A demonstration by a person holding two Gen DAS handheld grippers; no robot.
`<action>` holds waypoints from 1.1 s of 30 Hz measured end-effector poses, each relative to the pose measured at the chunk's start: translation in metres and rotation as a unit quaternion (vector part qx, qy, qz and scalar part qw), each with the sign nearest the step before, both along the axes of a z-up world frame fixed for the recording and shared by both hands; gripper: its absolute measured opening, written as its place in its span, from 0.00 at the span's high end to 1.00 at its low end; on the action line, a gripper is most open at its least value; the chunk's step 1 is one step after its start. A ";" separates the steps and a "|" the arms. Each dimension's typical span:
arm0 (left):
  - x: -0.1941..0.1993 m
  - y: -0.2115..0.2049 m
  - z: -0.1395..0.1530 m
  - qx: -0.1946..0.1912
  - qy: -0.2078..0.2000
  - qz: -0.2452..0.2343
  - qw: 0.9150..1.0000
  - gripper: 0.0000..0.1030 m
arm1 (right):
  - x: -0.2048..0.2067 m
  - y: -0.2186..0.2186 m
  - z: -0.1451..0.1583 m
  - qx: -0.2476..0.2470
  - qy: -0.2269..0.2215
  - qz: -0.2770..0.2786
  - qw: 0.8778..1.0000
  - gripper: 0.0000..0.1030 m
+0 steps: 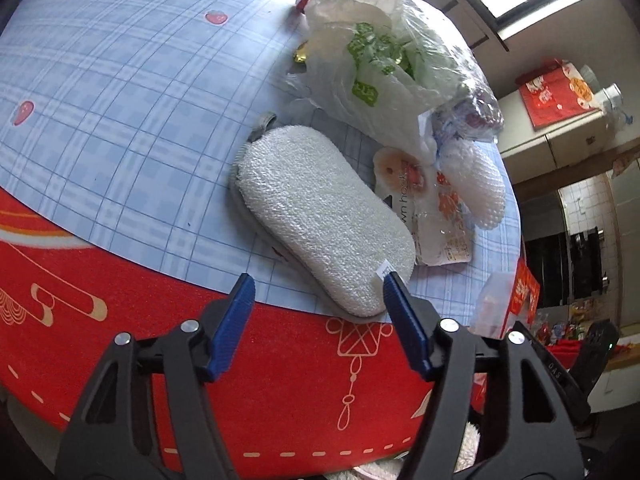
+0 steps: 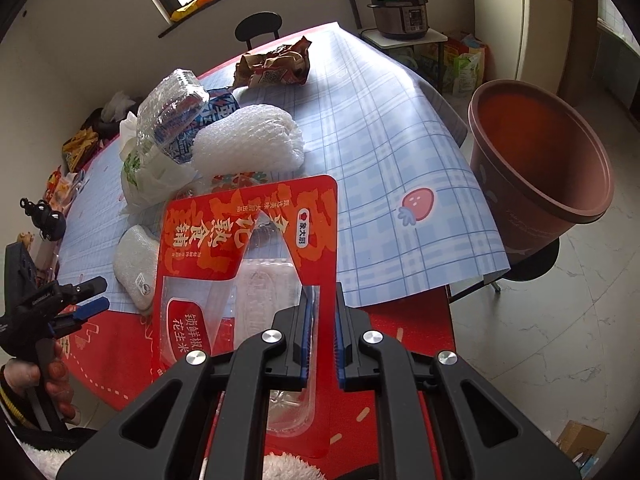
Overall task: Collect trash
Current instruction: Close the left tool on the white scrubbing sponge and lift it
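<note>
My right gripper (image 2: 322, 296) is shut on a red snack package (image 2: 244, 240) with a clear window, held above the near table edge. A brown bin (image 2: 540, 160) stands off the table to the right. My left gripper (image 1: 318, 280) is open and empty, just short of a white sponge pad (image 1: 320, 220) near the table edge; it also shows in the right wrist view (image 2: 94, 294). Behind the pad lie a white plastic bag (image 1: 368, 60), white foam netting (image 1: 484, 184) and a flat wrapper (image 1: 432, 216). A crumpled snack wrapper (image 2: 276, 66) lies far across the table.
The round table has a blue plaid sheet (image 2: 380, 140) over a red cloth (image 1: 120, 320). A bubble-wrapped packet (image 2: 172, 112) sits on the bag. A black chair (image 2: 258, 28) stands behind the table, a pressure cooker (image 2: 400, 12) on a stand beyond.
</note>
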State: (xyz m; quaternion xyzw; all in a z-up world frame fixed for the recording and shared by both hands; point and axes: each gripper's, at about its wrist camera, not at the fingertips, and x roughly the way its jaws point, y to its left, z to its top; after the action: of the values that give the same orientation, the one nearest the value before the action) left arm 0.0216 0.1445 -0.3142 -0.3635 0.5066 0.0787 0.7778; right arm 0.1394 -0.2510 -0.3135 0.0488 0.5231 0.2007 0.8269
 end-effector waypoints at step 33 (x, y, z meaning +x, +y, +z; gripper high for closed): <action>0.109 -0.032 -0.024 0.121 0.083 0.050 0.988 0.06 | 0.005 -0.010 0.000 0.000 0.003 -0.008 1.000 0.89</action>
State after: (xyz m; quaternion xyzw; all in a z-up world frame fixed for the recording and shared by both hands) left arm 0.1301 0.1121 -0.3382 -0.2837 0.5378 0.2081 0.7662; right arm 0.1449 -0.2612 -0.3131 0.0536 0.5255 0.1935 0.8267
